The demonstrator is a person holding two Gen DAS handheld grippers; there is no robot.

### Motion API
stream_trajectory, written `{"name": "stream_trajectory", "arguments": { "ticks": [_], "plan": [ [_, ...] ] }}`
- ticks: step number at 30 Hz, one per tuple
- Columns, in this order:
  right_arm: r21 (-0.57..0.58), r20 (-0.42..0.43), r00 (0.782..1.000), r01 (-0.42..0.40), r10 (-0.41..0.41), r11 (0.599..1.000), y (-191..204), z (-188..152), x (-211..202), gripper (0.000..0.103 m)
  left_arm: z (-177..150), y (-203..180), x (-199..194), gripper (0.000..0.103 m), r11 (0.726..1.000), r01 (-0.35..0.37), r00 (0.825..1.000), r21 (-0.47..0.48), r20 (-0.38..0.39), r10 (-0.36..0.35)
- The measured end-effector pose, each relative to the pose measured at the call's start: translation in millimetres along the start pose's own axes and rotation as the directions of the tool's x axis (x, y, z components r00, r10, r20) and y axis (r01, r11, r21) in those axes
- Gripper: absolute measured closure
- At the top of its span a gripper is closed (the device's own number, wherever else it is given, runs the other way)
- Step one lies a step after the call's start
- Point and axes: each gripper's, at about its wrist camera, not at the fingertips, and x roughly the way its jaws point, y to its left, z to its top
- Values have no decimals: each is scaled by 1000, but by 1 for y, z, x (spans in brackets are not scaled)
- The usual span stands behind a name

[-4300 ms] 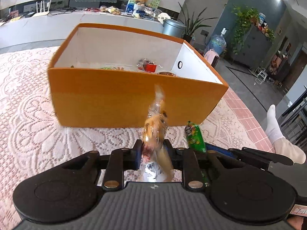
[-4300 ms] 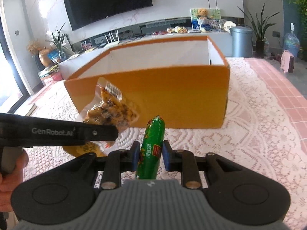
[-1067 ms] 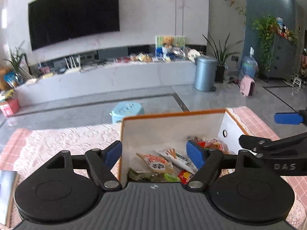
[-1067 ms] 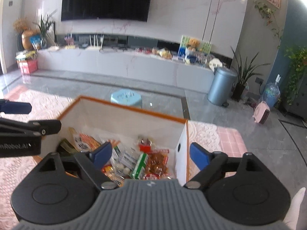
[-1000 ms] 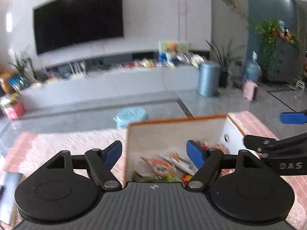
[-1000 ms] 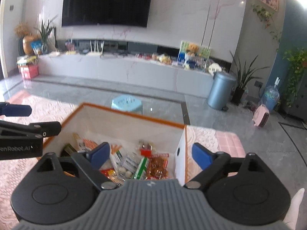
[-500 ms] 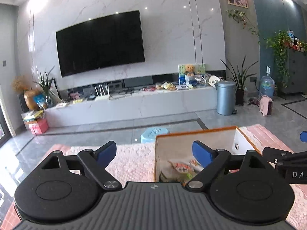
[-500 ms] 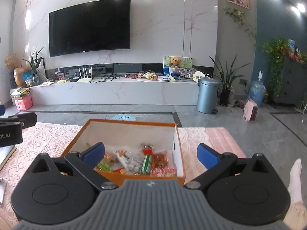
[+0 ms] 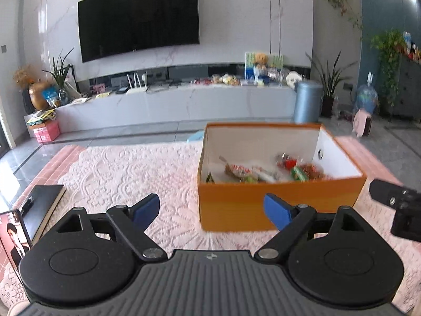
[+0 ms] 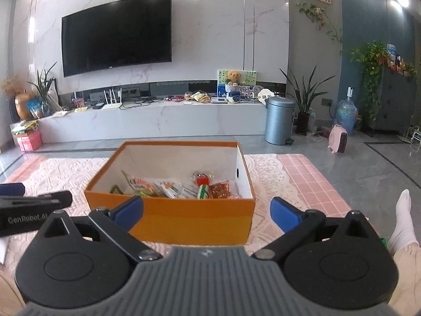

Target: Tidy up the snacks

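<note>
far left on the table [image 9: 118,168], near edge: a phone [image 9: 13,233] with a lit screen, just beside a black book [image 9: 43,201]. the table carries a pink lace cloth [image 9: 131,173].

left hand-held gripper [image 9: 211,212]: jaws spread fully, nothing between the blue pads [image 9: 146,210]. it sits near the viewer, left of and short of the box.

centre: an open orange box [image 10: 184,217] with white inner walls stands on the cloth. the snacks [image 10: 173,188] lie inside it on the bottom, a loose heap of packets, including a green stick [image 10: 202,192] and a red-orange packet [image 10: 219,189] towards the right wall.

right hand-held gripper [image 10: 206,212]: jaws spread fully, empty. the near wall of the box shows between its pads, apart from both.

far right: a leg in a white sock [image 10: 402,221] beside the table edge.
</note>
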Motion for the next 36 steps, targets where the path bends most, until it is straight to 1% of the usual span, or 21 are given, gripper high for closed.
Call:
{"name": "stream_trajectory", "arguments": {
  "ticks": [2,7,12,21,36],
  "plan": [
    [0,-4,1000,0,0,1000,-1,-4,5,4,-2,-1,5,0,1000,-9,1000,1,-10,9],
    [-10,-31,999,-9,9,1000,-2,-13,15,4,-11,-2,10,0,1000,-2,999,-8,-33,2],
    [-8,-40,999,-6,5,1000,-2,-16,23,4,-14,-5,13,0,1000,-5,999,3,-47,6],
    [8,-43,999,-9,9,1000,-3,-18,23,4,-12,-8,12,0,1000,-3,999,18,-52,4],
    [-3,-18,1000,-24,24,1000,-3,-20,16,4,-11,-6,8,0,1000,5,998,19,-58,-4]
  ]
}}
